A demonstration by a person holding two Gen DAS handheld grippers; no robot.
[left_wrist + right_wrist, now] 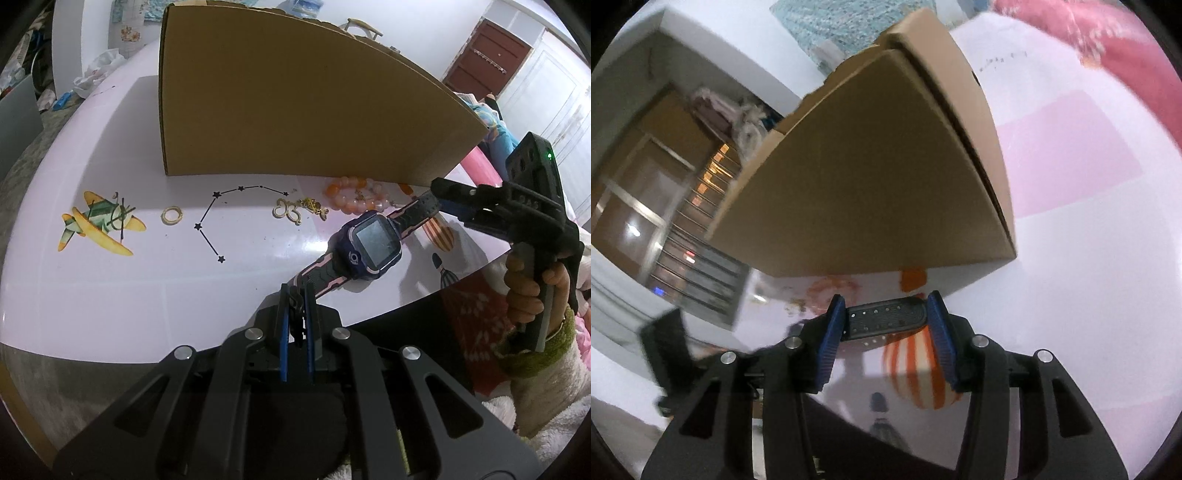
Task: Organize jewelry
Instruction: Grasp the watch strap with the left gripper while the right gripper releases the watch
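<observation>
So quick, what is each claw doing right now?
Left claw: shut on one strap end of the smartwatch.
Right claw: shut on the smartwatch's other strap end.

Dark purple-and-pink square-faced smartwatch (373,240) held off the white table, strap ends pinched at both sides, screen up; gold ring (171,215), gold butterfly-shaped pendant with chain (291,211) and orange-pink bead bracelet (354,201) lie along the brown cardboard box (295,107) front.
</observation>
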